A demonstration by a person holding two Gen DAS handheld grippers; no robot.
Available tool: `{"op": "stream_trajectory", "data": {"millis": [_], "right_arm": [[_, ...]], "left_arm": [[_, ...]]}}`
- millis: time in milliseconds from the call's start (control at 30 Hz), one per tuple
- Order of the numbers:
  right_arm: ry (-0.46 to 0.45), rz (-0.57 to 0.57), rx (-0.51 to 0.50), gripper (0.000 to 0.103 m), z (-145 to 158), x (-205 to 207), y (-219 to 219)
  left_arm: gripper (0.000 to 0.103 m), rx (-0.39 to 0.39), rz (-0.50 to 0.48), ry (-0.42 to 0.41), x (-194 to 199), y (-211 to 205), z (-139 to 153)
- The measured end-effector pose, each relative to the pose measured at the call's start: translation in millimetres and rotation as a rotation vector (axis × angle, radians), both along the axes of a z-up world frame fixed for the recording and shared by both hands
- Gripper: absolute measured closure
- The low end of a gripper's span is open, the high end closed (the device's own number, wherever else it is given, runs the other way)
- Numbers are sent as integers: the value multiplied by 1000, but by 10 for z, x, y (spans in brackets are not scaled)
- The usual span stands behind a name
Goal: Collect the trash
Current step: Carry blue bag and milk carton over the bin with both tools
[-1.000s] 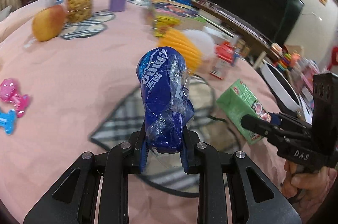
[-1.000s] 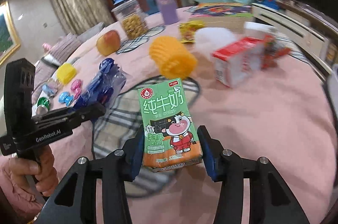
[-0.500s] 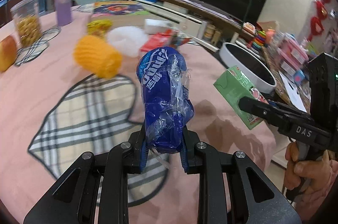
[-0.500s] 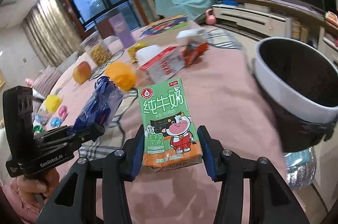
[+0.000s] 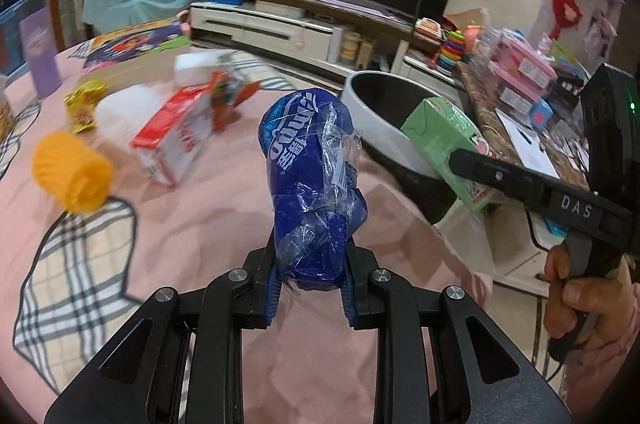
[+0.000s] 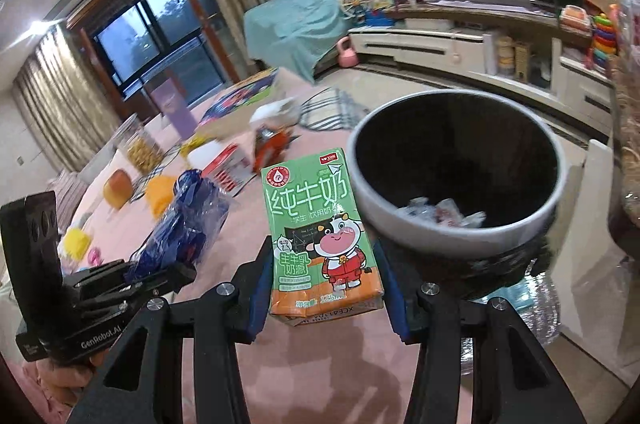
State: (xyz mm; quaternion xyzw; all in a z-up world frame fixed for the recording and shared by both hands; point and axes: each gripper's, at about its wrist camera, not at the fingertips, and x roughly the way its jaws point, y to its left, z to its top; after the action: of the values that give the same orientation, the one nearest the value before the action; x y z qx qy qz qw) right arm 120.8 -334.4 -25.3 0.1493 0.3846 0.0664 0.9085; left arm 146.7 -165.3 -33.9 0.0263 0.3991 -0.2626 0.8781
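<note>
In the left wrist view, the left gripper [image 5: 310,274] pinches a blue wrapper [image 5: 312,184] above the table [image 5: 200,208], short of the bin [image 5: 380,128]; releasing here drops it on the cloth. In the right wrist view, the right gripper [image 6: 326,288] clamps a milk carton [image 6: 322,236] just beside the bin's [image 6: 460,232] rim, which the carton may strike, tipping outside.

right gripper [image 6: 326,298]: clamped on upright milk carton [image 6: 322,240] | bin [image 6: 460,220]: just right of carton, scraps inside | left gripper [image 6: 160,276]: pinching blue wrapper [image 6: 188,224], over pink table [image 6: 320,364]
</note>
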Motion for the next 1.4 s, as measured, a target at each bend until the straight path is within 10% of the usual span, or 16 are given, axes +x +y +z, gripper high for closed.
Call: {"op": "stream_trajectory", "data": {"millis": [1400], "right_arm": [[51,-171,10,54,-93,496,-1027]], "left_arm": [[80,92,-168,-13,605,-1242,127]]}}
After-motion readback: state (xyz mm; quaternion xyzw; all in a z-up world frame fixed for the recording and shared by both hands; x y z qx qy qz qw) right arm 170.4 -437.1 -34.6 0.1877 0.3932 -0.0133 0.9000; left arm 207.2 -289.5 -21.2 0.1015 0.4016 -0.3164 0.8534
